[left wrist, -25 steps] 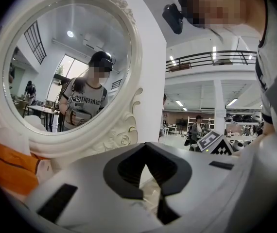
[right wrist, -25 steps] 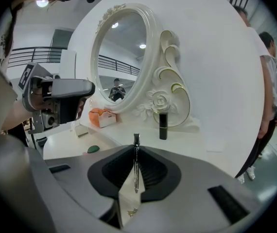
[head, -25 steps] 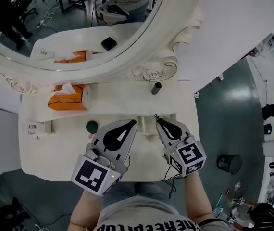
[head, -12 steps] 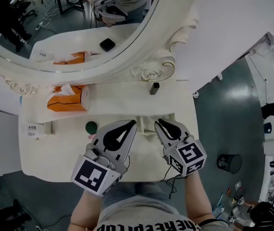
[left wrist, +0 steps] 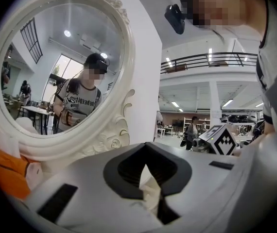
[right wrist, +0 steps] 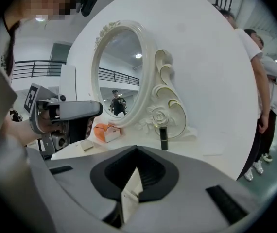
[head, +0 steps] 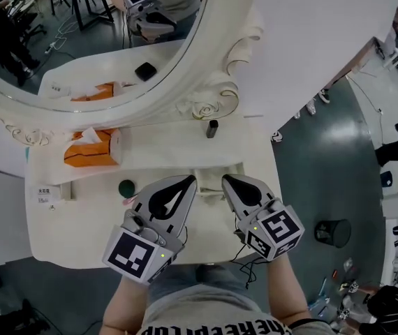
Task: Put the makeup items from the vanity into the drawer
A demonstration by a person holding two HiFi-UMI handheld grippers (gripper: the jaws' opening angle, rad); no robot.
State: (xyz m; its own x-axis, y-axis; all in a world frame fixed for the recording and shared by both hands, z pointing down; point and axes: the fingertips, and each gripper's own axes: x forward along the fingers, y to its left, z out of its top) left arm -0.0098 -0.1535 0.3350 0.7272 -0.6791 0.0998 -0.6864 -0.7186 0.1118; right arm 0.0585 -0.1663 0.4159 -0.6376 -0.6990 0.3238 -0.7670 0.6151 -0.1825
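Observation:
A dark lipstick tube stands upright at the back of the white vanity top, below the mirror frame; the right gripper view has the tube ahead. A round green item lies left of my left gripper. Both grippers hover over the vanity's front middle, side by side. The left gripper is shut with nothing in it. The right gripper is also shut and holds nothing. No open drawer shows in any view.
An orange tissue box sits at the back left, and a small white labelled box at the far left. The oval mirror in its carved white frame rises behind. A dark bin stands on the floor to the right.
The head view has shifted, so the vanity and its items sit slightly further left in frame. Both grippers stay over the same front part of the vanity.

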